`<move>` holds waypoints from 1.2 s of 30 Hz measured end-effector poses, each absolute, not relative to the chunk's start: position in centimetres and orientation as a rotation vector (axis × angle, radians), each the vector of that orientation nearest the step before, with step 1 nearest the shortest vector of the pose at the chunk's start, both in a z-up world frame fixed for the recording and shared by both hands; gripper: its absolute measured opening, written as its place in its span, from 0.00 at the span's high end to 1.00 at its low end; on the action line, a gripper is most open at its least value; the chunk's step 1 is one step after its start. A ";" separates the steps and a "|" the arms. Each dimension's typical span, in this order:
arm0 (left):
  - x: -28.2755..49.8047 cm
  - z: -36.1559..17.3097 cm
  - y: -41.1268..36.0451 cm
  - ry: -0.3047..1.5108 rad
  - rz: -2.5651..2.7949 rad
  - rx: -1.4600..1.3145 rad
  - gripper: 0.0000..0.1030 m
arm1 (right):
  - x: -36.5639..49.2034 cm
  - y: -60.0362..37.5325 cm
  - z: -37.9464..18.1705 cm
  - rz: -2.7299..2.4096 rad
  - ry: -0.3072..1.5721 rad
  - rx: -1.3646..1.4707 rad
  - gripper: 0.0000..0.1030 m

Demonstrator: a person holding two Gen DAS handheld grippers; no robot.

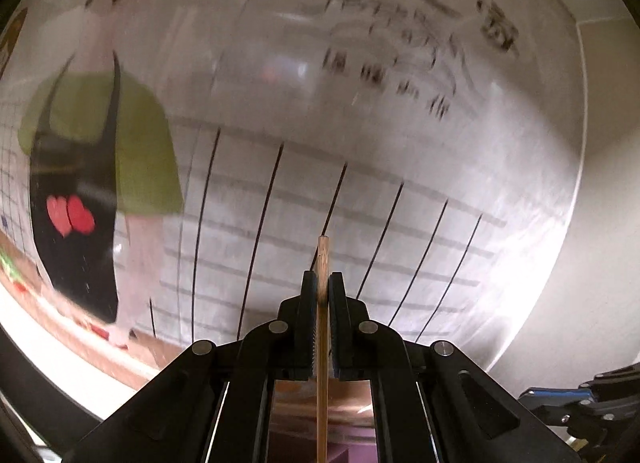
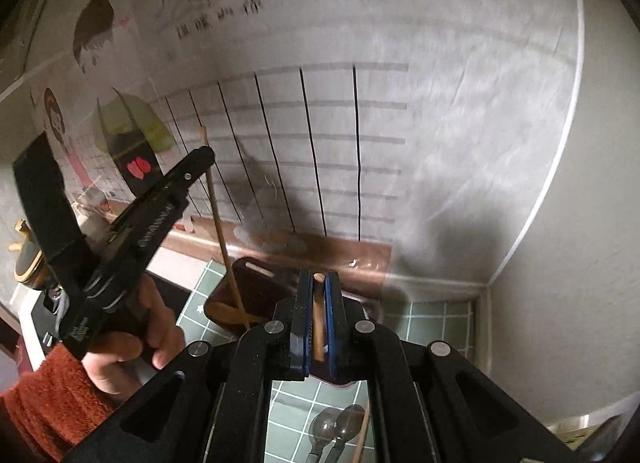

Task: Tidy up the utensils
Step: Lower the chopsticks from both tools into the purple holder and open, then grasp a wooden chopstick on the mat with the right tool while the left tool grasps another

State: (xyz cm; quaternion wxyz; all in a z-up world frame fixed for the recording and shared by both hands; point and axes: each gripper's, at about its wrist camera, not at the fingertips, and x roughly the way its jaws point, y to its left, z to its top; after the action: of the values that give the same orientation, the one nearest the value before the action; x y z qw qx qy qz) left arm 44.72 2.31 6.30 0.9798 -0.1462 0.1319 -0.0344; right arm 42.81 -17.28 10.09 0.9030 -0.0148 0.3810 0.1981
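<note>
Clamped between the closed pads of the left gripper (image 1: 322,295) is a thin wooden chopstick (image 1: 322,343), which is seen running straight down the middle of the left wrist view, its squared tip standing just past the fingertips and its shaft passing back under the gripper body. In the right wrist view the same chopstick (image 2: 218,215) is seen from the side, held slanted by the left gripper (image 2: 202,155), which is gripped by a hand (image 2: 132,339) in a rust-coloured sleeve (image 2: 44,399).

A second, shorter wooden stick (image 2: 318,315) is pinched between the blue-lined pads of the right gripper (image 2: 319,287), the jaws being drawn almost fully together around it; its round end is shown at the fingertips. Below the right gripper, two clear plastic spoons (image 2: 334,429) are seen lying side by side on a green gridded mat (image 2: 196,303), with another wooden stick (image 2: 362,435) just beside them on the right.

Further off, a dark reddish-brown tray (image 2: 256,291) with a slot handle is laid on the mat, near the foot of the wall. Behind it a large poster (image 1: 360,183) is fixed to the wall, on which black vertical lines, grey bands, blurred characters and a cartoon figure (image 1: 92,143) in a green top and black apron are printed.
</note>
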 end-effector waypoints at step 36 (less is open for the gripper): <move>24.1 2.4 5.8 0.596 -0.029 -0.129 0.64 | 27.9 -20.9 5.7 0.118 0.582 -0.254 0.52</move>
State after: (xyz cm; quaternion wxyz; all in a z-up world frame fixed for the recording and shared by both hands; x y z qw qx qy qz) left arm 24.06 5.84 2.42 0.9537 -0.0635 0.2935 -0.0145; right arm 27.93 -20.93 5.71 0.9484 -0.1247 0.2858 0.0581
